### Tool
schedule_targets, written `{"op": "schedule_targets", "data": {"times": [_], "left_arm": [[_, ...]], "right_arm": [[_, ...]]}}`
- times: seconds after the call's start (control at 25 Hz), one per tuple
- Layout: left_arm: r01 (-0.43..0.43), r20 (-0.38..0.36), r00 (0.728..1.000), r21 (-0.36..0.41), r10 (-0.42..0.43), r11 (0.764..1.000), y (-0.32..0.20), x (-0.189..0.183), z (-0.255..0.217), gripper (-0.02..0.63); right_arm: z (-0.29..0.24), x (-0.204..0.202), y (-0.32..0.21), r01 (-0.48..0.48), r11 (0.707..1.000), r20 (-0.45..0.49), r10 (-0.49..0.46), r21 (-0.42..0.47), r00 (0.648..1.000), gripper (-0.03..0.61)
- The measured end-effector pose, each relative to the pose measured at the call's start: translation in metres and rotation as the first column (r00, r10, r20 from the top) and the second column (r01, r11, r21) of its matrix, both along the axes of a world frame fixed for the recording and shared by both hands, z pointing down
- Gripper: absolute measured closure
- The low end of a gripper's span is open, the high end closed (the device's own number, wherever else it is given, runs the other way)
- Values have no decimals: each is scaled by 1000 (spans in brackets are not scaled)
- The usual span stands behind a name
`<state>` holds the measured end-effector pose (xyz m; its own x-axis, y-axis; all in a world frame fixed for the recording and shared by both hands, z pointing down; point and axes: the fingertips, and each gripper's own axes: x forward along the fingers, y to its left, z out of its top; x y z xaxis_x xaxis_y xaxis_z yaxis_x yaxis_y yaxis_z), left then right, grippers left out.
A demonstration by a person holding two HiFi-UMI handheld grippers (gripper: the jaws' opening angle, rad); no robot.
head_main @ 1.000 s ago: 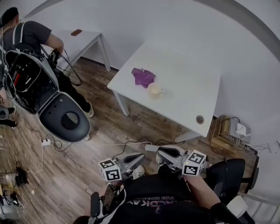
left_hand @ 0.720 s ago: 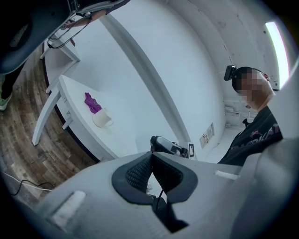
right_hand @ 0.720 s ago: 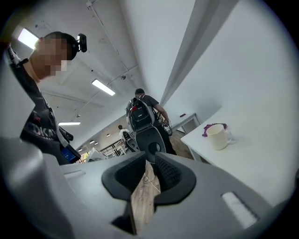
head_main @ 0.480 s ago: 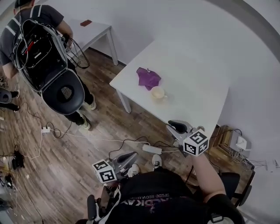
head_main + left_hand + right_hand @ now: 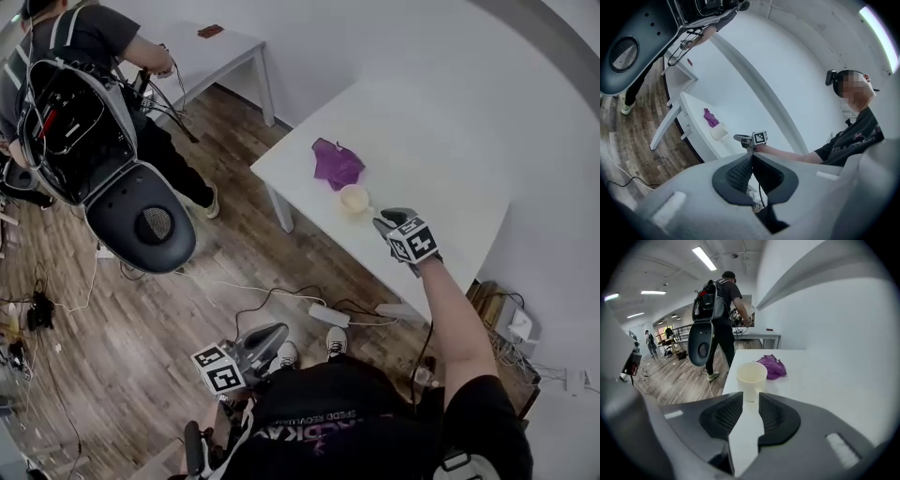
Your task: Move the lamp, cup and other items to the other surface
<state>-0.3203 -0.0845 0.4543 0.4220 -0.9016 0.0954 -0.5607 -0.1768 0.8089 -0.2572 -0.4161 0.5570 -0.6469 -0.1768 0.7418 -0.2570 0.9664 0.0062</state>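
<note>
cup (image 5: 353, 199): on table (image 5: 450, 178) near front edge, beside cloth (image 5: 336, 161) | right gripper (image 5: 386, 221): over that edge, just short of cup, jaws just opening, gripping nothing | left gripper (image 5: 274, 335): off table, clenched, empty | wide bare table behind cup

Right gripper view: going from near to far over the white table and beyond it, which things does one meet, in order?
cup → purple cloth → second table near the wall, with a small dark thing on it. The first two lie on the white table.
</note>
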Motion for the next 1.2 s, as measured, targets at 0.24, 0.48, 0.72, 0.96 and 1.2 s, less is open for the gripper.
{"op": "schedule_targets", "data": {"times": [0.24, 0.48, 0.72, 0.96, 1.2], "left_arm": [[70, -19, 997, -29, -70, 997, 17, -3, 7, 612], [92, -18, 996, -58, -93, 994, 30, -1, 12, 612], [107, -12, 994, -83, -109, 991, 41, 0, 16, 612], [103, -8, 994, -93, -105, 990, 42, -1, 17, 612], [76, -8, 997, -82, -77, 994, 38, -2, 15, 612]], "right_arm": [[30, -14, -12, 125, 992, -143, -122, 17, 982, 445], [51, -29, -19, 219, 976, -280, -207, 13, 938, 442], [63, -37, -16, 247, 968, -317, -244, -30, 916, 485], [64, -41, -16, 189, 982, -258, -186, -12, 948, 523], [61, -36, -10, 105, 994, -185, -101, 10, 977, 526]]}}
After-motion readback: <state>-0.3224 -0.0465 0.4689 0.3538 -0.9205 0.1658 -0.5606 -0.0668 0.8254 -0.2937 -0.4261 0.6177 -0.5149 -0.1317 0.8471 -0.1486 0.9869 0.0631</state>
